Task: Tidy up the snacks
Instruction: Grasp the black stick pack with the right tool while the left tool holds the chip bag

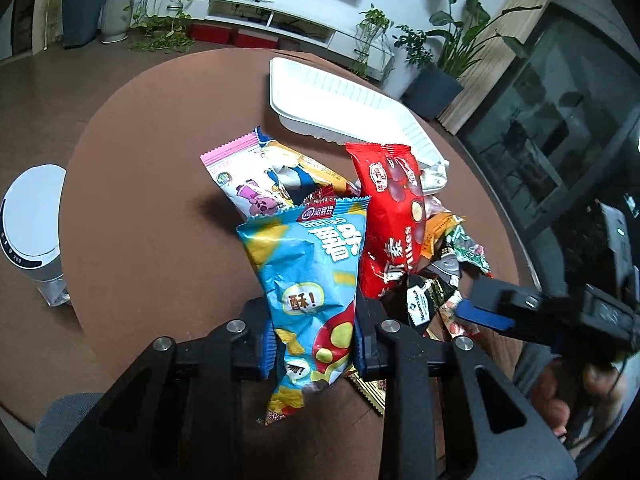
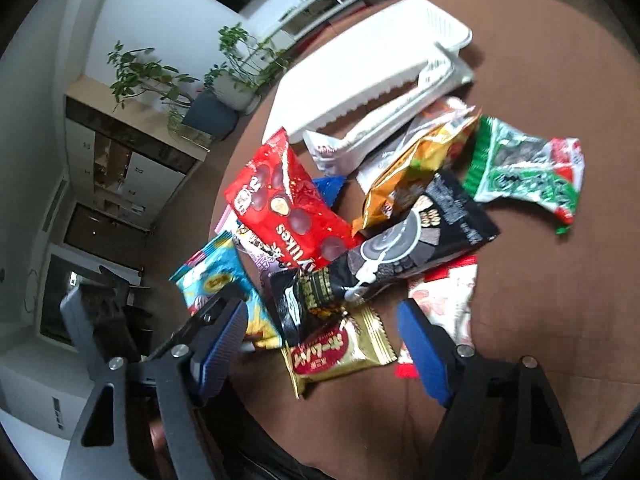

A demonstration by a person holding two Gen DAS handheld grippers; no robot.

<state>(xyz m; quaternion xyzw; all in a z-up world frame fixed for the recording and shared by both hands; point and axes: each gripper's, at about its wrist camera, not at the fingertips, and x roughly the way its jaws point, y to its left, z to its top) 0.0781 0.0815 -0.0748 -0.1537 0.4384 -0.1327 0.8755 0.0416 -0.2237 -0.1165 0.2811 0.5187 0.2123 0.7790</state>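
My left gripper [image 1: 314,334] is shut on a light blue chip packet [image 1: 310,280] and holds it upright above the round brown table [image 1: 152,208]. The packet also shows in the right wrist view [image 2: 218,284]. Behind it lies a pile of snacks: a red chocolate bag [image 1: 394,216], a pink packet [image 1: 240,176]. My right gripper [image 2: 324,344] is open, hovering over a gold wafer packet [image 2: 340,350], with a black packet [image 2: 400,256] beyond. The right gripper also shows in the left wrist view [image 1: 484,308]. A white tray [image 1: 340,104] stands at the far side.
A green-and-white packet [image 2: 528,172], an orange packet [image 2: 416,164] and a red-and-white packet [image 2: 444,304] lie by the pile. The tray [image 2: 360,80] sits behind them. A white bin [image 1: 34,220] stands on the floor left of the table. Potted plants [image 1: 452,52] line the wall.
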